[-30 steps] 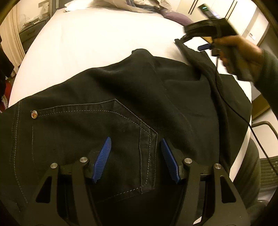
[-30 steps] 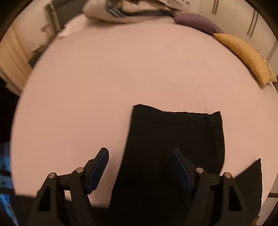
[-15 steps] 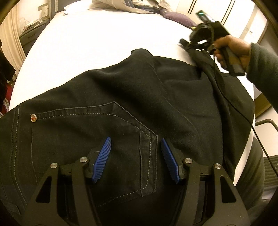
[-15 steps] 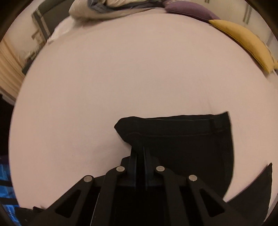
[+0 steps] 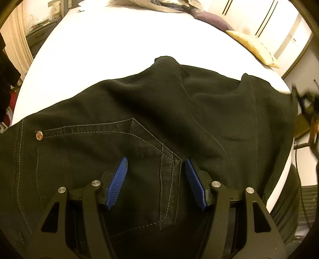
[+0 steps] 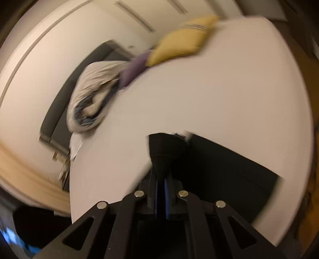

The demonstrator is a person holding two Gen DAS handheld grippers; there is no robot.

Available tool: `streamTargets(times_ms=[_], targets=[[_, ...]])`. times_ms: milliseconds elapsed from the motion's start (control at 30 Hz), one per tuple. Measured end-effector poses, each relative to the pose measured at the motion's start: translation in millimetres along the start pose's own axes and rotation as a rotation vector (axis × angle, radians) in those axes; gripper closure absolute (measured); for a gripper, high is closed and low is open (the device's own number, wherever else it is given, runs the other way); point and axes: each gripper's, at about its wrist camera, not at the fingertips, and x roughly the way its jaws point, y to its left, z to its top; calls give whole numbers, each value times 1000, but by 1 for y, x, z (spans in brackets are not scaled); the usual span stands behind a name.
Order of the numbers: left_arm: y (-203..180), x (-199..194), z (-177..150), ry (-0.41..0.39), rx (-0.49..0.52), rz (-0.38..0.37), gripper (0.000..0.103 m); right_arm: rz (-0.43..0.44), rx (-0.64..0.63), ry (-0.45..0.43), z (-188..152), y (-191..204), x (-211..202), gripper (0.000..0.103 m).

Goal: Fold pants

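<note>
Since the earlier frames the right tool (image 6: 161, 179) has shut on a corner of the pants (image 5: 151, 119) and swung away from the far part of the bed (image 5: 123, 51); in the left view it now shows only as a blur at the bed's right edge (image 5: 305, 103). Its view is rolled and smeared. Its blue pads (image 6: 166, 196) are pressed together with a pinch of black cloth rising between them, and this lifted piece fans out above the fingers. Beyond it, more of the pants lies dark on the white bed.

Left tool (image 5: 155, 183) hovers over the seat of the pants near the bed's near edge, its jaws about half open with nothing between the pads (image 5: 117, 183); whether they touch the cloth cannot be told. A back pocket (image 5: 111, 157) with pale stitching lies under and between the jaws, and a small metal rivet (image 5: 39, 135) sits at the pocket's left corner.

Pants cover the near half of the bed, spread flat with soft wrinkles. A yellow cushion (image 5: 253, 47) and a purple cushion (image 5: 211, 18) lie at the far right edge, beside crumpled bedding (image 6: 93, 93).
</note>
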Motion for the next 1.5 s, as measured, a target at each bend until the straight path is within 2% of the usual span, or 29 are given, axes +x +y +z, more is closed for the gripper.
streamTargets(times_ms=[67,133,167,200,267,367,433,467,500,767,833,1133,1300,1400,1500], targets=[[-1,2,3,8,-10,7,44,36,84,18,-3,-24,0,96],[-1,3,6,15,-20,13,43,50,116,46,-11,-35,10,92],[-1,5,8,18,-23,18,43,60,132,64,-14,-39,11,87],[-1,6,8,19,-25,20,43,79,156,87,-17,-42,14,73],[-2,6,10,22,-27,26,43,119,177,86,-21,-44,19,66],[-3,7,13,28,-27,34,43,106,160,73,-23,-41,25,65],[-5,8,15,32,-27,39,43,110,153,66,-20,-42,29,67],[-5,9,15,33,-26,41,42,96,144,69,-20,-43,29,79],[-6,9,15,35,-27,43,42,85,146,70,-20,-49,26,98],[-9,10,18,41,-36,46,40,136,330,43,-16,-81,4,99],[-9,10,17,40,-40,43,38,125,316,27,-13,-82,-1,99],[-14,9,10,34,-26,57,35,137,404,47,-24,-101,1,99],[-12,9,6,23,-33,45,35,137,412,44,-25,-107,1,101],[-10,7,2,17,-27,40,35,123,394,11,-17,-112,-1,101],[-1,3,-3,10,-29,29,35,110,375,26,-12,-109,-1,101]])
